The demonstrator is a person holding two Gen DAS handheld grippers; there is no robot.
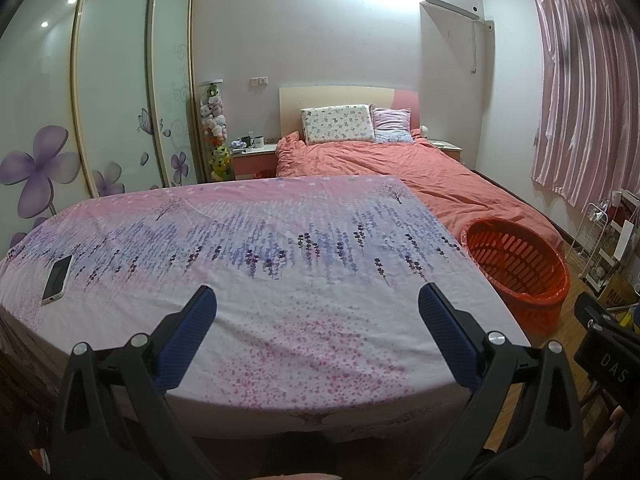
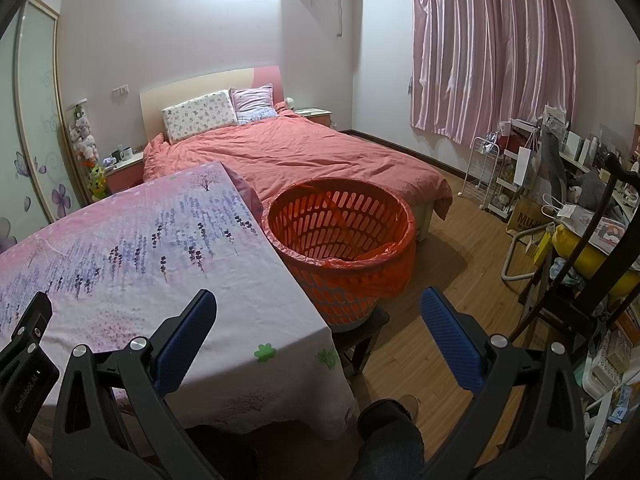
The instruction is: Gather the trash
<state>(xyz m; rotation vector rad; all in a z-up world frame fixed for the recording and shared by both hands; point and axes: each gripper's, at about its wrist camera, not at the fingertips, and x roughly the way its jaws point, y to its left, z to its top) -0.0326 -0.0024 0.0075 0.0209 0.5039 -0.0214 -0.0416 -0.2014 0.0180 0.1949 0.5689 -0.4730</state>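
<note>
An orange slatted basket (image 1: 516,264) lined with an orange bag stands on a low stool at the table's right edge; it also shows in the right wrist view (image 2: 340,236). My left gripper (image 1: 318,300) is open and empty above the near part of the table. My right gripper (image 2: 318,302) is open and empty over the table's right corner, just short of the basket. The left gripper's body shows at the lower left of the right wrist view (image 2: 24,344). I see no loose trash on the cloth.
The table (image 1: 280,240) wears a pink and purple flowered cloth. A phone (image 1: 57,278) lies at its left. A bed (image 2: 304,152) with a coral duvet stands behind. Cluttered racks and a chair (image 2: 560,216) fill the right. Wardrobe doors (image 1: 112,88) are on the left.
</note>
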